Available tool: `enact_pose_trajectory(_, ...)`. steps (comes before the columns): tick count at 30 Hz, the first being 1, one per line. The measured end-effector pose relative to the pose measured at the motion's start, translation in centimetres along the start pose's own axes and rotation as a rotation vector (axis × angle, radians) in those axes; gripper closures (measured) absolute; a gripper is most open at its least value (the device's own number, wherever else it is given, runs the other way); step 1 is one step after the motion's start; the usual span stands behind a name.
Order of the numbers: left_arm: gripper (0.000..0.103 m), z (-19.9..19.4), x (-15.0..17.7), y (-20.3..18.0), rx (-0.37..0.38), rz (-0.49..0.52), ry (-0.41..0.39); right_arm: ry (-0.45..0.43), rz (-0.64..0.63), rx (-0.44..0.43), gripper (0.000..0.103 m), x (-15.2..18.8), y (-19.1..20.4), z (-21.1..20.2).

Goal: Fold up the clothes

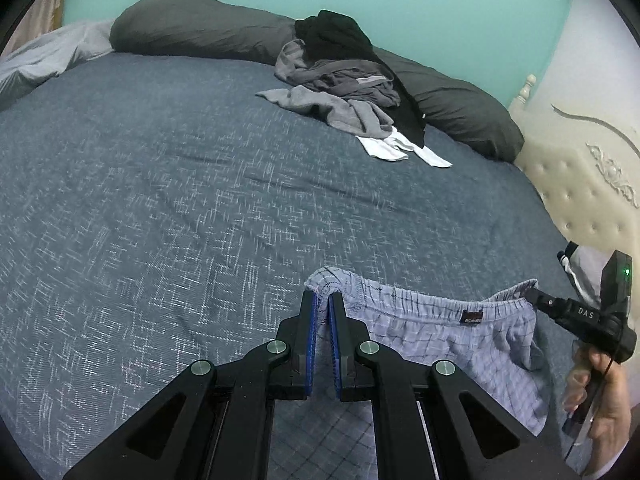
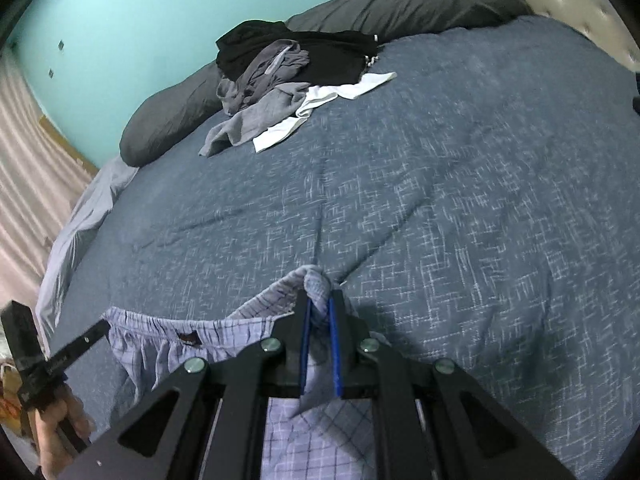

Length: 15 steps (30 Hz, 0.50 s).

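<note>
A pair of light blue checked shorts (image 1: 440,332) with an elastic waistband hangs stretched between both grippers above the bed. My left gripper (image 1: 323,296) is shut on one end of the waistband. My right gripper (image 2: 319,300) is shut on the other end, with bunched fabric between its blue pads. The shorts (image 2: 168,340) show a small dark label at the waistband. A pile of clothes (image 1: 344,84) in black, grey and white lies at the far side of the bed; the same pile (image 2: 288,80) shows in the right wrist view.
The bed (image 1: 160,200) has a blue-grey patterned cover. Dark grey pillows (image 1: 192,28) line the teal wall. A cream tufted headboard (image 1: 580,184) stands at the right. A hand (image 1: 600,392) holds the other gripper's handle. A pale curtain (image 2: 28,184) hangs at the left.
</note>
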<state>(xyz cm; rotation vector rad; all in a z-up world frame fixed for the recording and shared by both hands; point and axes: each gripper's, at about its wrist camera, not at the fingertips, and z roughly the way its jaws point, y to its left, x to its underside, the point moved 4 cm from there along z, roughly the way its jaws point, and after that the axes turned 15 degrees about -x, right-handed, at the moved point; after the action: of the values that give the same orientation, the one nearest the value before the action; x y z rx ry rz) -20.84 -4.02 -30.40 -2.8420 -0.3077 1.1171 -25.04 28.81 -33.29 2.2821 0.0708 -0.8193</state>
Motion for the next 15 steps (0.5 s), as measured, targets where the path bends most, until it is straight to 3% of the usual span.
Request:
enact_pose_trajectory(3,0.096,0.2,-0.3,-0.1,0.005,-0.008,0.000,-0.007,0.023,-0.018,0.093,-0.3,-0.1,0.3)
enact_pose_trajectory(6,0.096,0.5,-0.3,-0.3,0.008,-0.004,0.005,-0.039,0.041,-0.027,0.078,-0.7,-0.2,-0.2)
enact_pose_trajectory(10,0.096,1.0,-0.2,-0.3,0.009,-0.007,0.017,-0.090,0.046,-0.055,0.075,-1.6,-0.2,-1.7)
enact_pose_trajectory(15,0.096,1.6,-0.3,-0.1,0.012,-0.030,0.034,0.003,-0.020,-0.021,0.075,-1.1,0.5,-0.5)
